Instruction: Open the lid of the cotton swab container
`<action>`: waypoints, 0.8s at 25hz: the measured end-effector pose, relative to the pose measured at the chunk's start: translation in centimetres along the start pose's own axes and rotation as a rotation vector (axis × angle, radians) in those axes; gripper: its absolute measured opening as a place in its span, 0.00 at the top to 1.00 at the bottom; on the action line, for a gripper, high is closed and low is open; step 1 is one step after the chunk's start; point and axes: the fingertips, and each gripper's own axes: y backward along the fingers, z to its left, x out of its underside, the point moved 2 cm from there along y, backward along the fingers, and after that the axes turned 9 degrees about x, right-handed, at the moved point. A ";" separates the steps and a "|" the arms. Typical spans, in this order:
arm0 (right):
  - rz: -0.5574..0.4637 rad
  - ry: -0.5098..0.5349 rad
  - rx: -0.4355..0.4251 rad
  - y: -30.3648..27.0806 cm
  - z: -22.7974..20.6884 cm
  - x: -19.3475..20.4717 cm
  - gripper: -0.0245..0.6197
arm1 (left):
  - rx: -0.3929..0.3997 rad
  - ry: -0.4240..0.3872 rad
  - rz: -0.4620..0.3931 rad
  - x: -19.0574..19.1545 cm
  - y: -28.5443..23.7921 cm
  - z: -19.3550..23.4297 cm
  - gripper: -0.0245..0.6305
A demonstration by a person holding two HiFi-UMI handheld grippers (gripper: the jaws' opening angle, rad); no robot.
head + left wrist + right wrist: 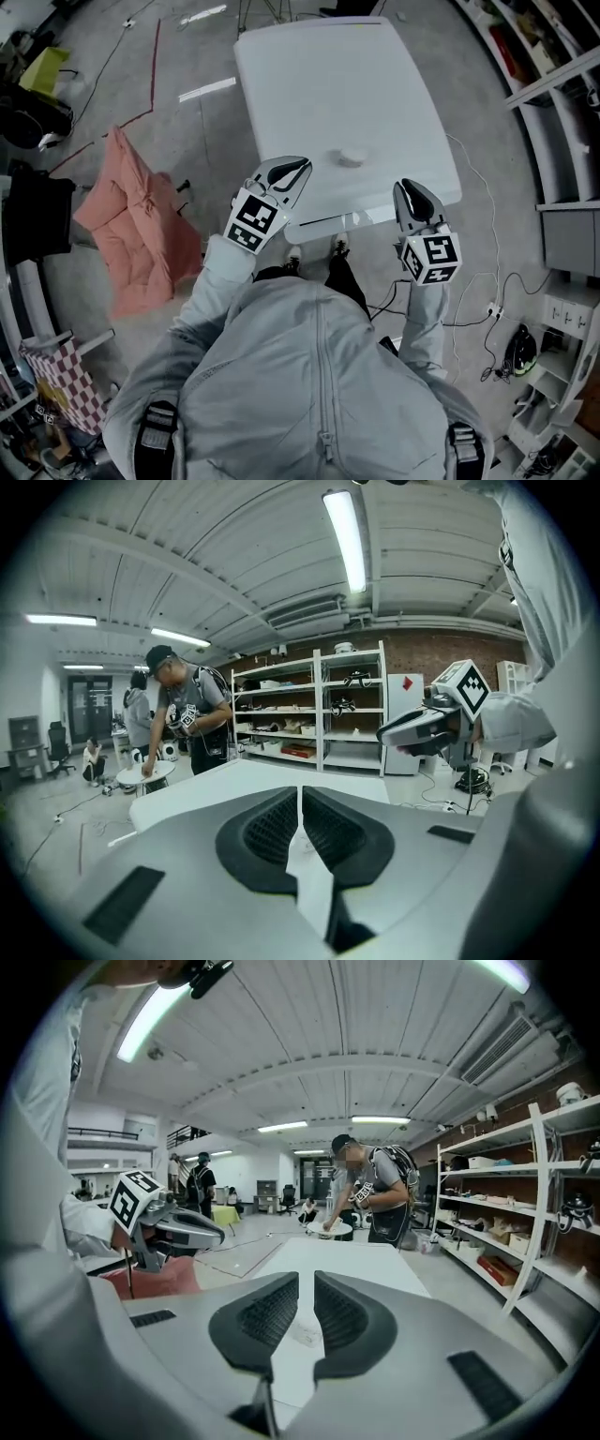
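The cotton swab container is a small, round, pale tub on the white table, close to its near edge. My left gripper hovers left of the tub near the table's front edge, its jaws shut and empty. My right gripper hangs at the table's front right corner, right of the tub, also shut on nothing. In the left gripper view the closed jaws point over the table, with the right gripper at the side. In the right gripper view a faint tub shows beyond the jaws.
A pink cushion lies on the floor left of the table. Shelving lines the right wall, with cables on the floor below it. Beyond the table's far end a person leans over a small round table.
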 end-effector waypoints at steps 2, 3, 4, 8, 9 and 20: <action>0.010 -0.001 -0.052 -1.5 -1.3 0.4 0.89 | -0.024 0.018 0.012 0.1 -1.5 0.4 0.92; 0.017 0.001 -0.082 -2.3 -1.9 0.6 0.88 | -0.037 0.028 0.017 0.1 -2.2 0.5 0.92; 0.025 0.005 -0.113 -3.1 -2.4 0.8 0.83 | -0.051 0.037 0.021 0.2 -2.9 0.7 0.92; 0.048 0.008 -0.230 -6.5 -3.5 2.1 0.71 | -0.111 0.073 0.046 1.2 -4.8 1.5 0.92; 0.058 0.011 -0.259 -7.4 -3.5 2.6 0.69 | -0.127 0.085 0.053 1.5 -5.2 1.7 0.92; 0.200 0.140 -0.502 -13.7 -0.7 9.5 0.59 | -0.280 0.220 0.153 6.1 -6.2 1.9 0.92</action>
